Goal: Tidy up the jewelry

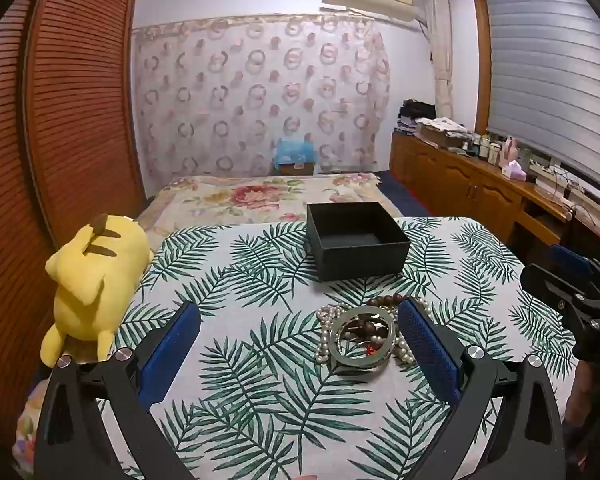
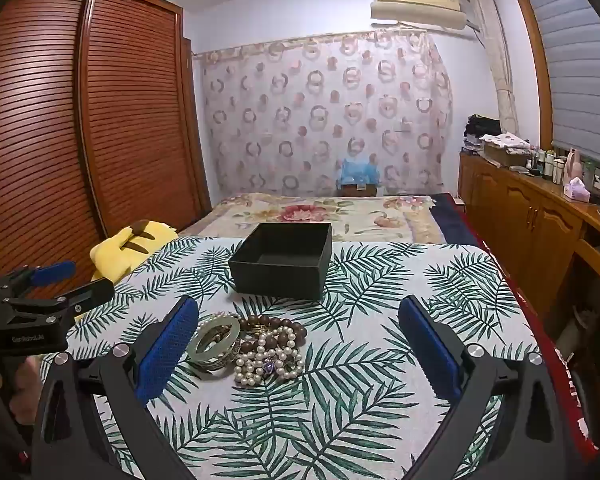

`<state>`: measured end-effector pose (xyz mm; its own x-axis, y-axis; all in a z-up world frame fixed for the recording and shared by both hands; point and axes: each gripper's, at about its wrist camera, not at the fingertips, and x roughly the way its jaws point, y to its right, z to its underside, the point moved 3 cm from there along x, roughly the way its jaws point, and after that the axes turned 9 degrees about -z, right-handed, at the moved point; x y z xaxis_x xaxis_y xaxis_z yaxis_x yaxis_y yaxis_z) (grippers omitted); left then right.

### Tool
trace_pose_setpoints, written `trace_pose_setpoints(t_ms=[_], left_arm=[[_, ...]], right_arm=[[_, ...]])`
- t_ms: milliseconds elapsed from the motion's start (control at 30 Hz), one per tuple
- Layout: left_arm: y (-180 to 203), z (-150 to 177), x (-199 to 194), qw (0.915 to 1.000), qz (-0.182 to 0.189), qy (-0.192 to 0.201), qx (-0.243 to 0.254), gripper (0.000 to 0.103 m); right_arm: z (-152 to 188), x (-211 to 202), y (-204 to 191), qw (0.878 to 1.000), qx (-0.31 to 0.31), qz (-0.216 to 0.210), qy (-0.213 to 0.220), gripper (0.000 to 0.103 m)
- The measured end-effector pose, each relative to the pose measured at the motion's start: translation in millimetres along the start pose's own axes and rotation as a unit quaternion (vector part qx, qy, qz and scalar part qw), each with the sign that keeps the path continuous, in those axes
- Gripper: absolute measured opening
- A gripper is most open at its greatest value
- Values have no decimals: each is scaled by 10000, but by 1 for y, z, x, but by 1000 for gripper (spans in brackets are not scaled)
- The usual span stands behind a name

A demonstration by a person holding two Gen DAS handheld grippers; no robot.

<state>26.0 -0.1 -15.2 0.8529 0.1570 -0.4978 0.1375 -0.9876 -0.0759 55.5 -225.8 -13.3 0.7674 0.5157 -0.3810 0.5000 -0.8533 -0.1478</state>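
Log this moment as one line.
left tongs: open, empty | right tongs: open, empty | jewelry: piled on cloth | box: empty, behind pile

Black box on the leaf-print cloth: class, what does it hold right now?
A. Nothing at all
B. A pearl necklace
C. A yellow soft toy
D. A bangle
A: the black box shows only its bare floor, while the pile of jewelry lies on the cloth in front of it.

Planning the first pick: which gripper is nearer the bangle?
Left. The left gripper is open with the bangle just inside its right finger; the right gripper has it beside its left finger.
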Motion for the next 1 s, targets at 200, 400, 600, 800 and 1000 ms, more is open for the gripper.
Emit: trace_pose_setpoints(t_ms=[200,400,600,800,1000], left_arm=[[0,0,0,10000,13,-3,-24,95],[0,0,0,10000,14,9,-29,95],[0,0,1,10000,20,12,-24,95],[0,0,0,10000,18,25,-33,95],[1,0,1,10000,28,30,-38,95]], right_arm=[[0,0,0,10000,26,8,-6,101],[0,0,-1,10000,26,-5,-6,101],[0,0,-1,10000,26,-17,-7,101],[-2,-3,2,10000,39,-15,3,101],[-5,-6,-1,10000,39,-16,10,101]])
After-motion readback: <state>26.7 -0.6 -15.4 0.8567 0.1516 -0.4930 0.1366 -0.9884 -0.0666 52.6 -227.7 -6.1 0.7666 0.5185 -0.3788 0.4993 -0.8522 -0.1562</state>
